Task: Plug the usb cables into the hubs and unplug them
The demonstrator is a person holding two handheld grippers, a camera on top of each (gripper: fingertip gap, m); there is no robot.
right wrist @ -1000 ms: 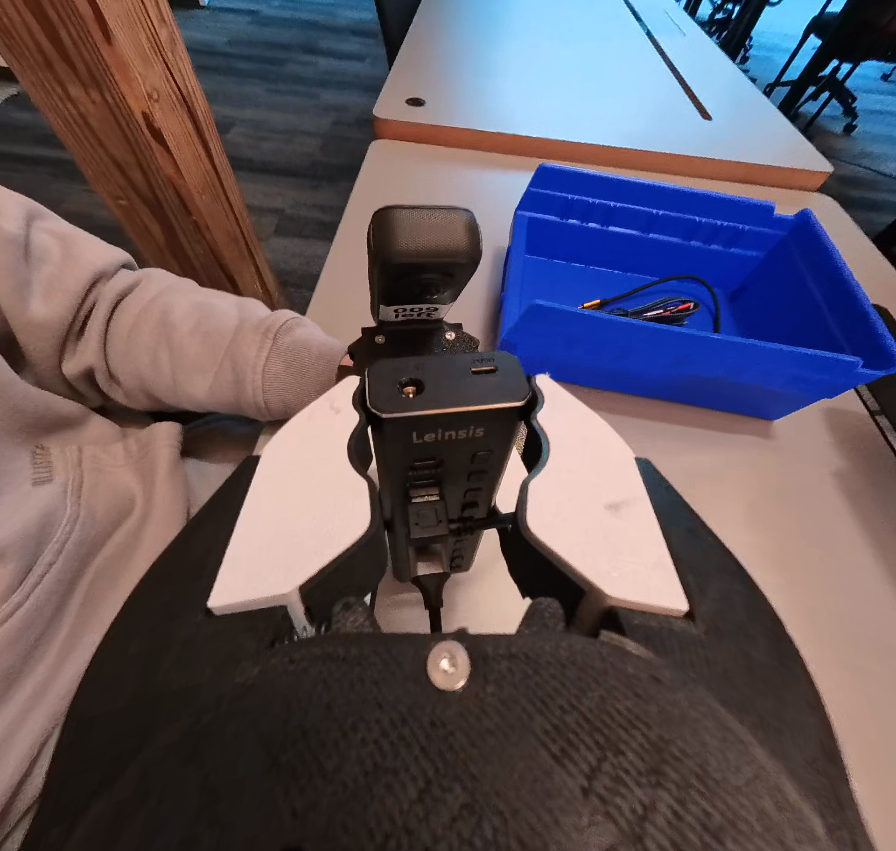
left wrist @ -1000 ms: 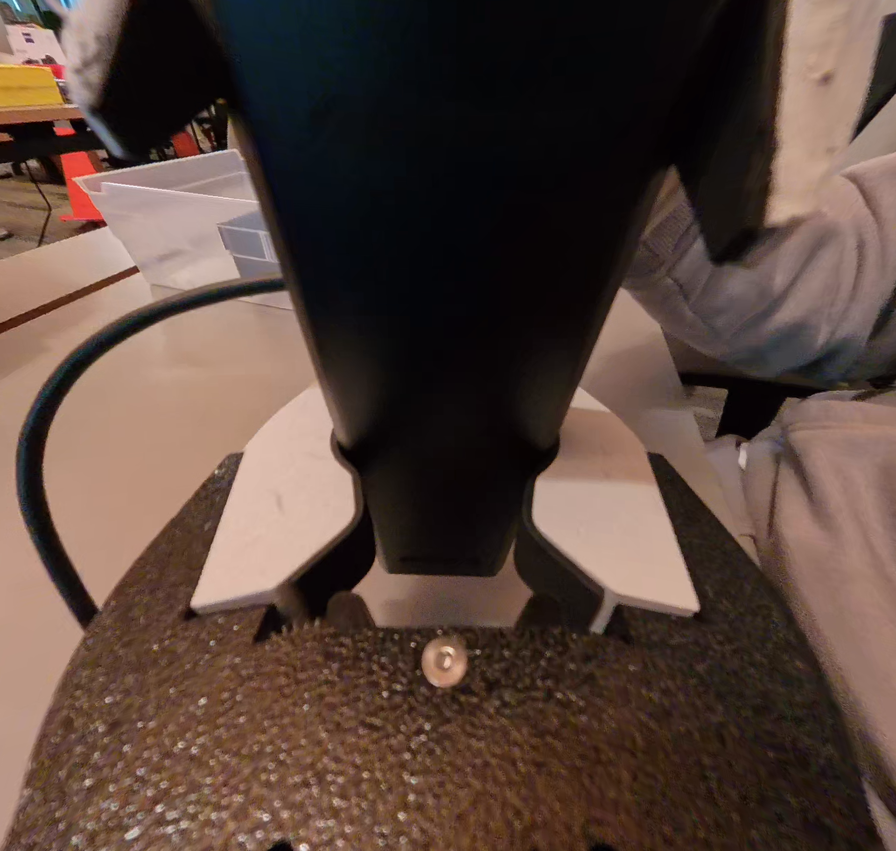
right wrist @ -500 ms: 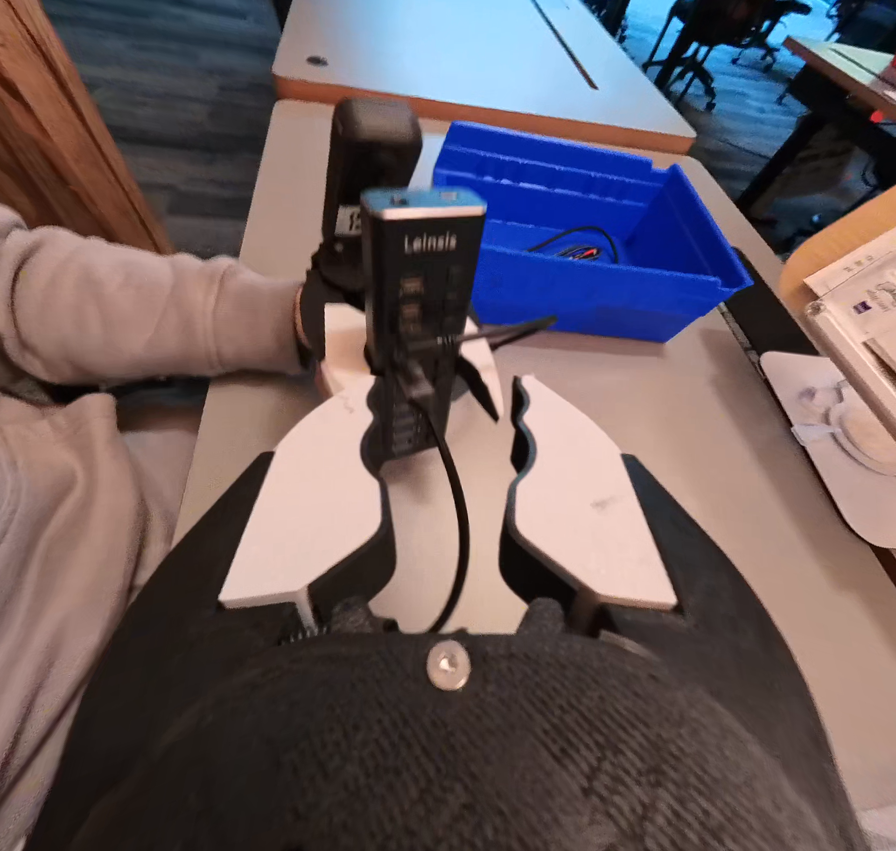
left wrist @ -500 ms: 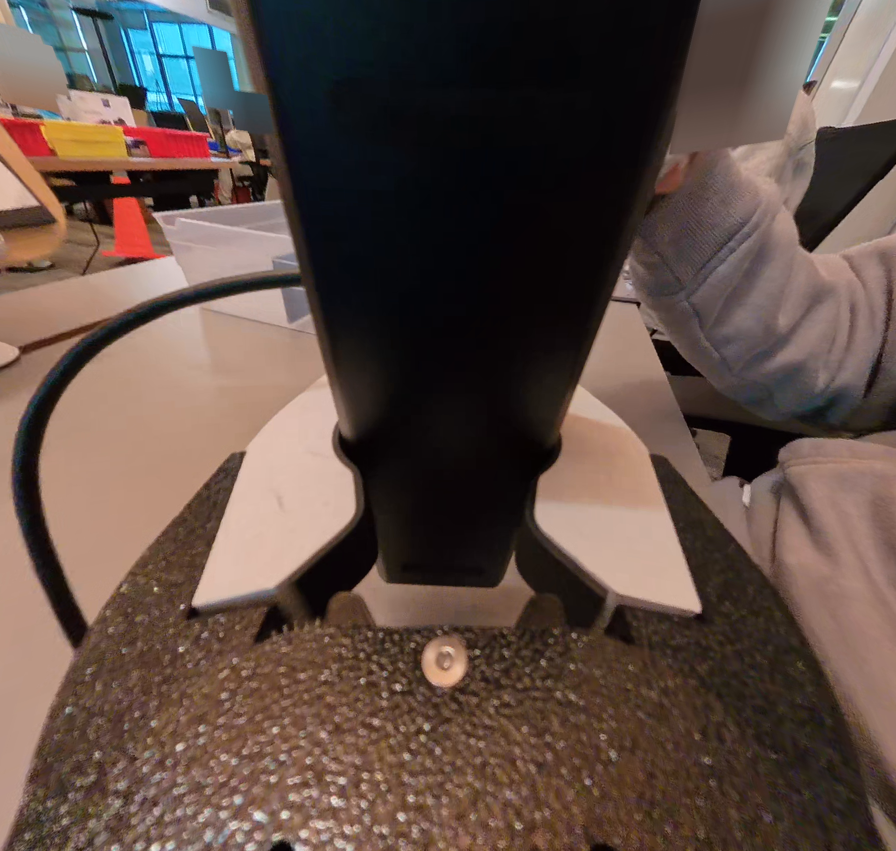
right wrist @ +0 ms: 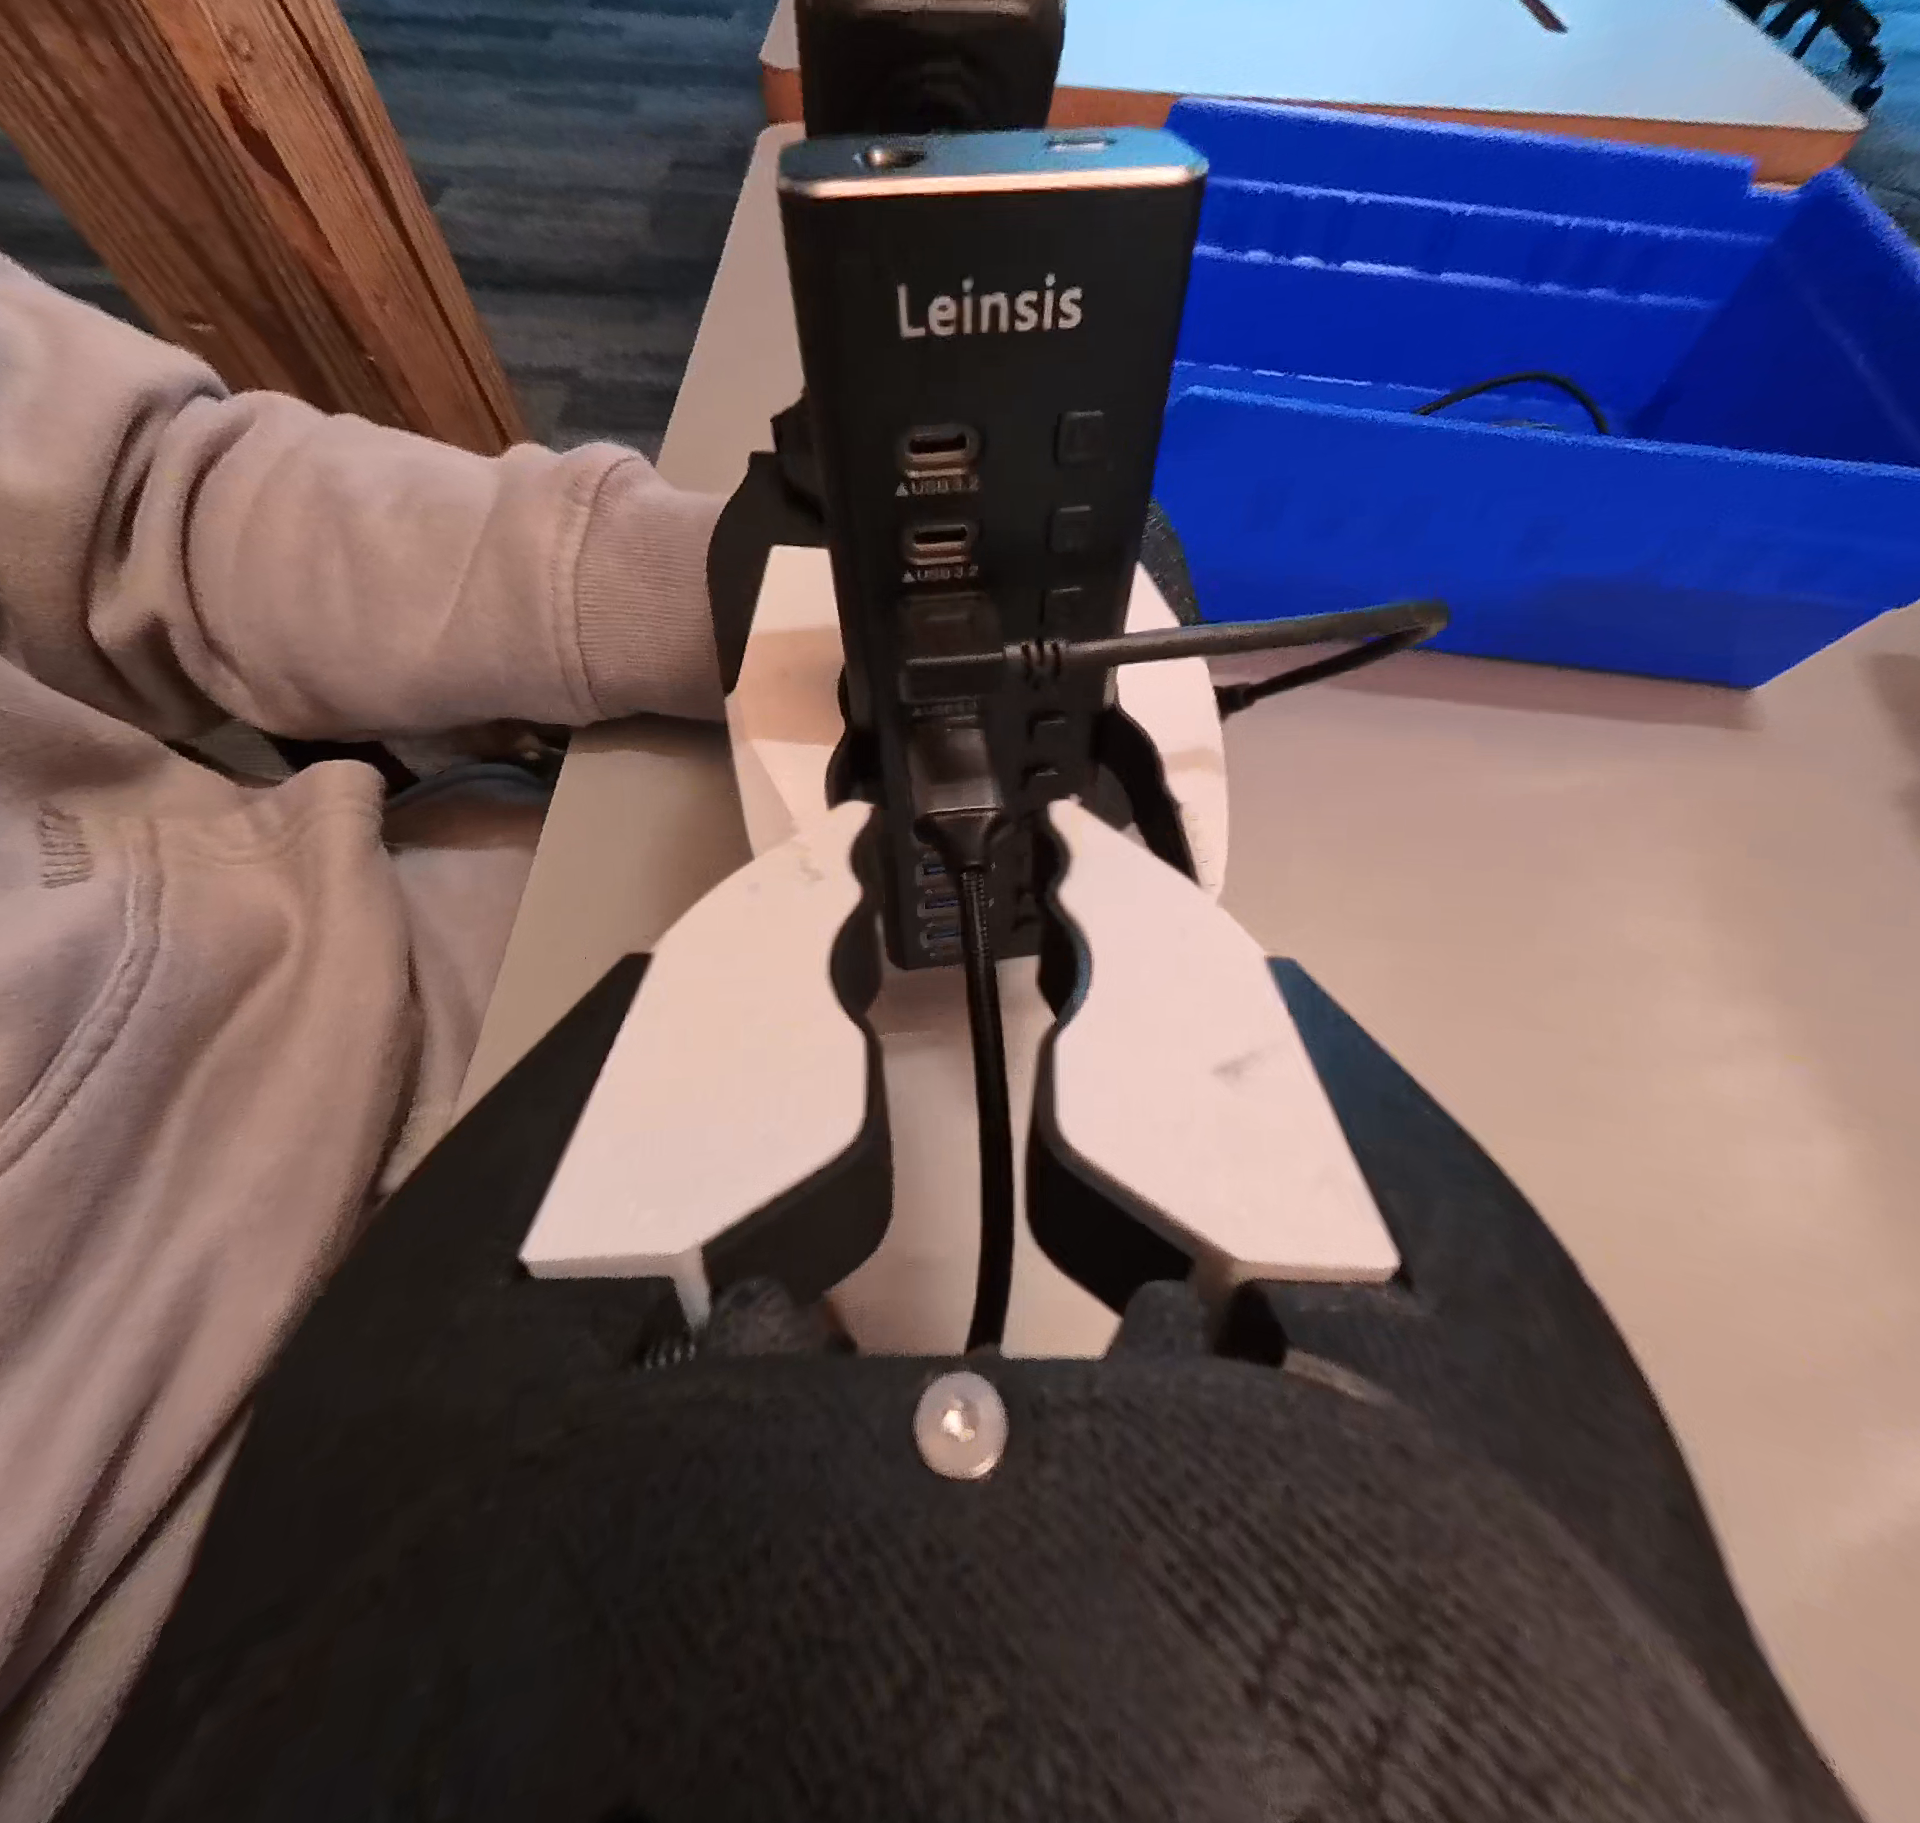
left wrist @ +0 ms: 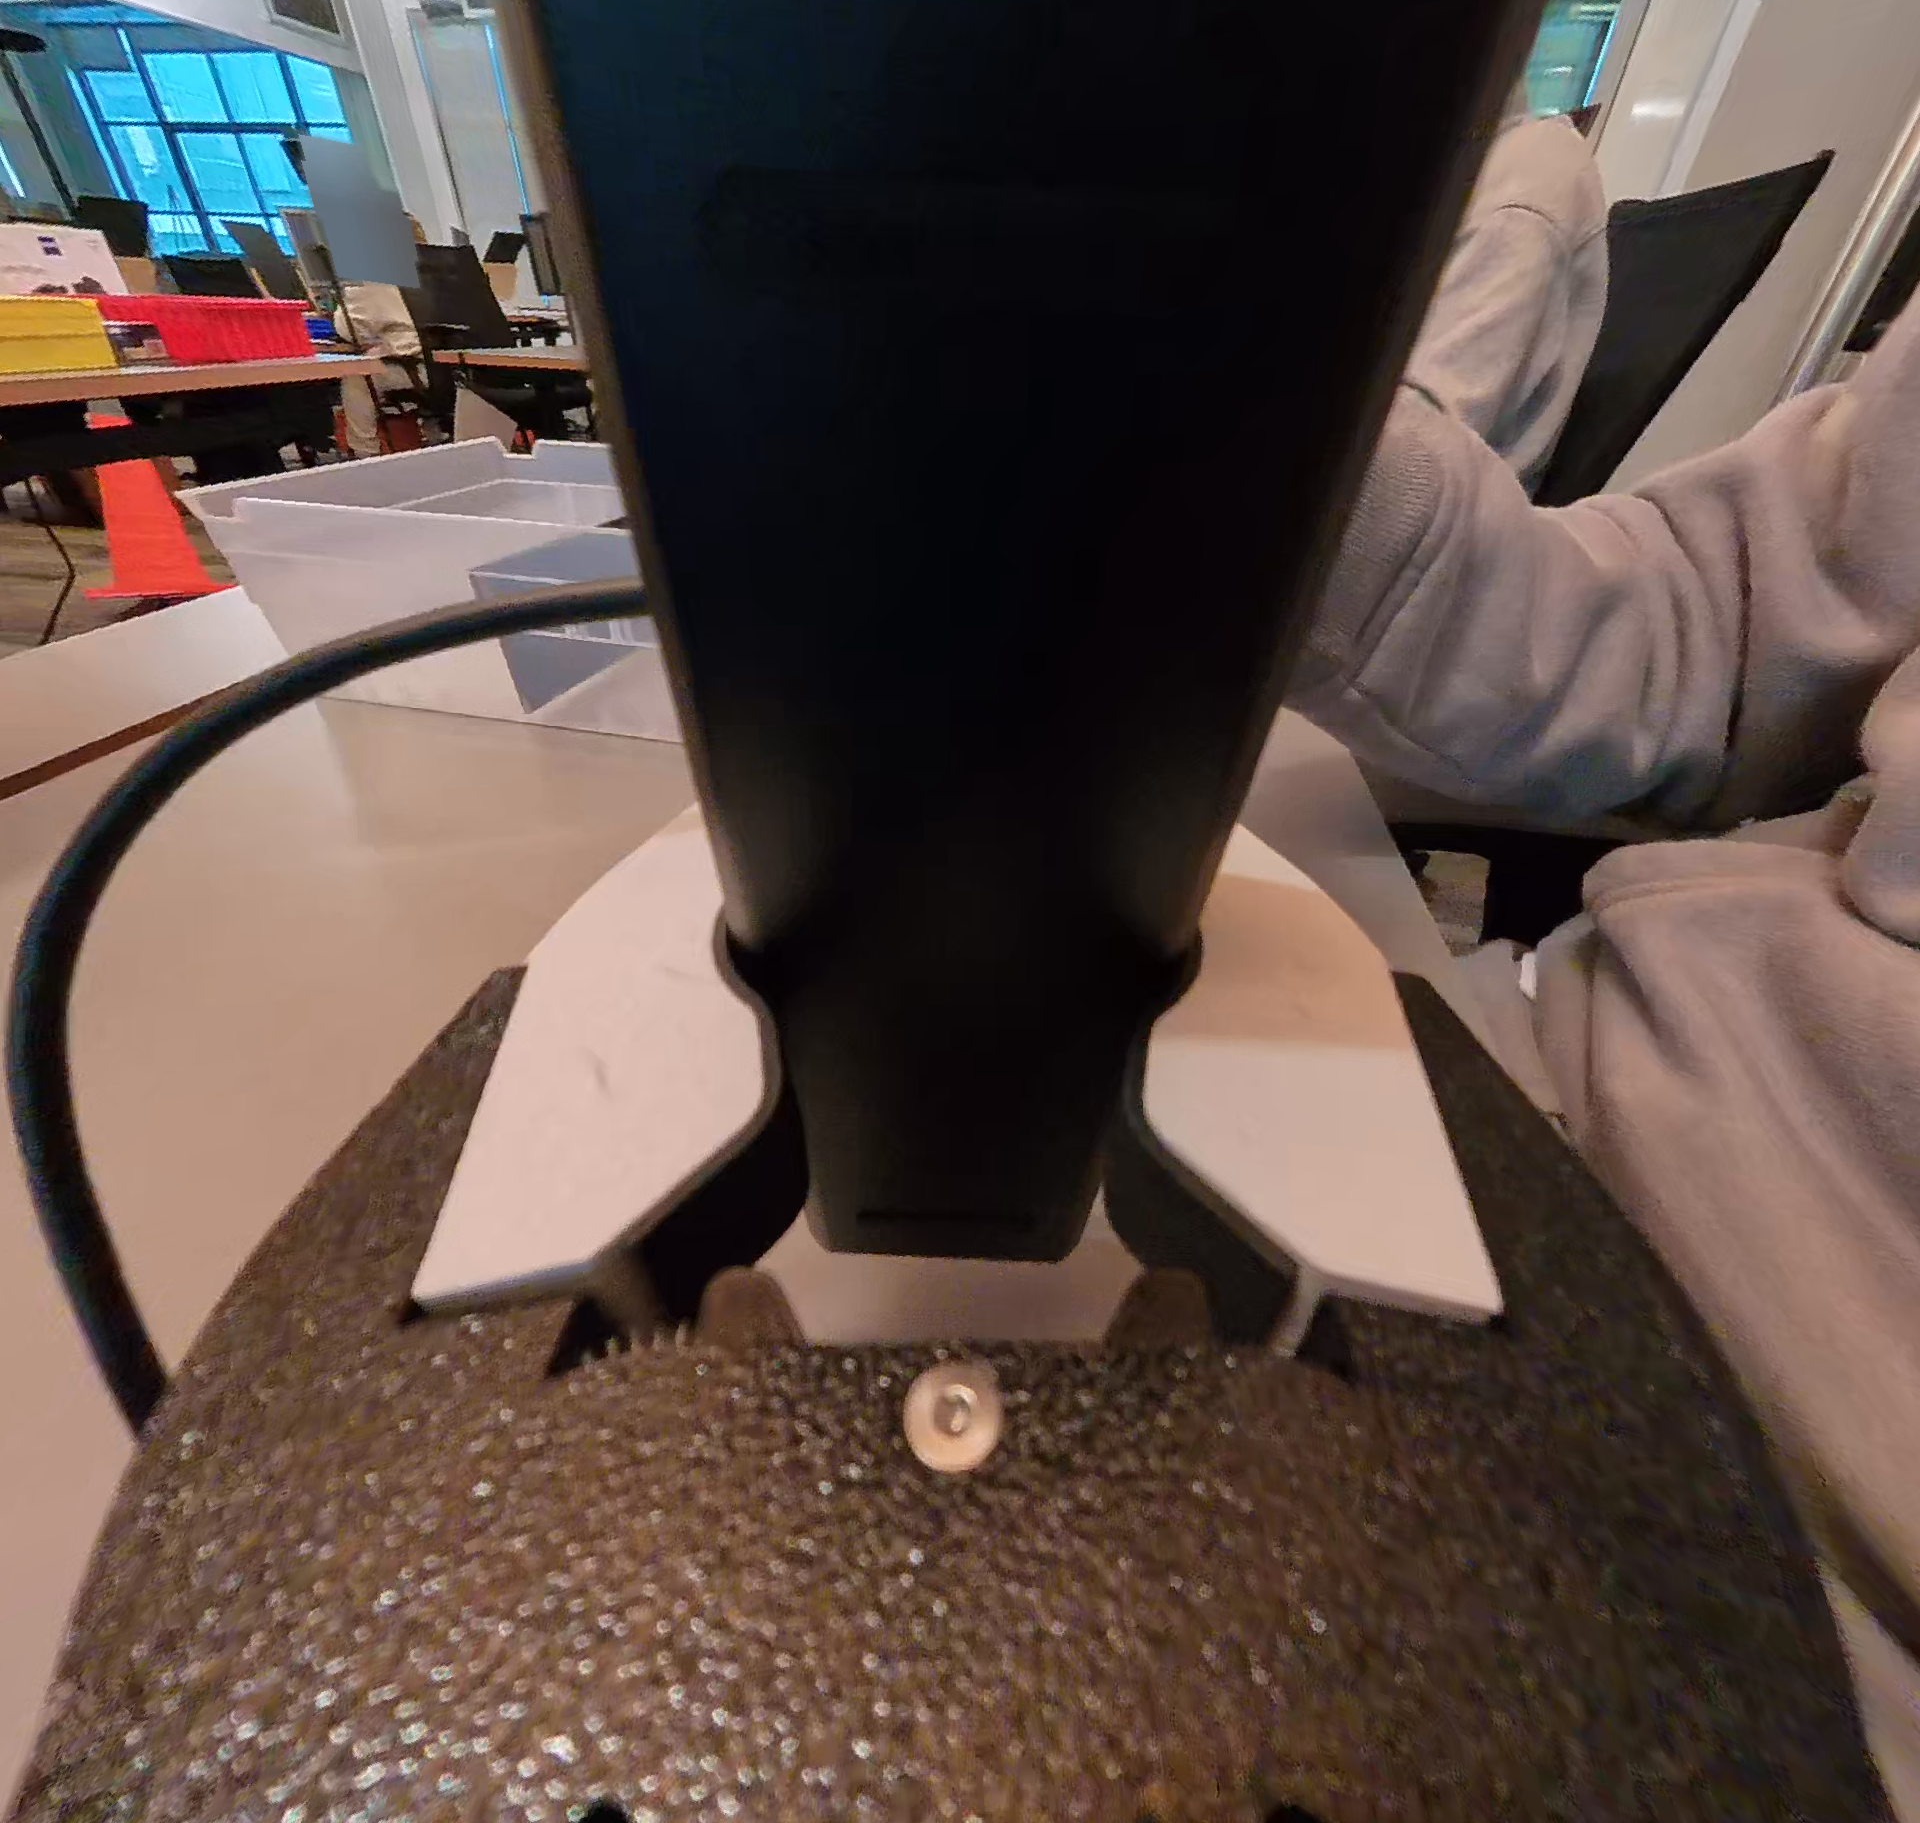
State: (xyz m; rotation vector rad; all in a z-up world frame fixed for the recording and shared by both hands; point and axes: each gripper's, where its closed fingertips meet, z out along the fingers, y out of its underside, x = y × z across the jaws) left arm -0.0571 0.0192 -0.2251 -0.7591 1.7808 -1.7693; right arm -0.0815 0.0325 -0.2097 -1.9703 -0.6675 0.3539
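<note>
Your left gripper [left wrist: 956, 952] clamped the lower end of the hub [right wrist: 987, 485], which stood upright above the table [right wrist: 1507, 942]. Your right gripper [right wrist: 951, 838] was part-open, its white fingers [right wrist: 748, 1046] flanking a plug [right wrist: 951, 765] seated in the hub's front; whether they touched it is unclear. That plug's braided cable [right wrist: 987, 1098] ran back between them. A second, right-angle plug [right wrist: 951, 661] sat just above, its lead trailing right toward the blue bin [right wrist: 1507, 526]. The hub was a rigid, smooth dark bar, probably light but slippery. The plug shell looked hard and short; you should have pinched the shell, not the limp cable.
</note>
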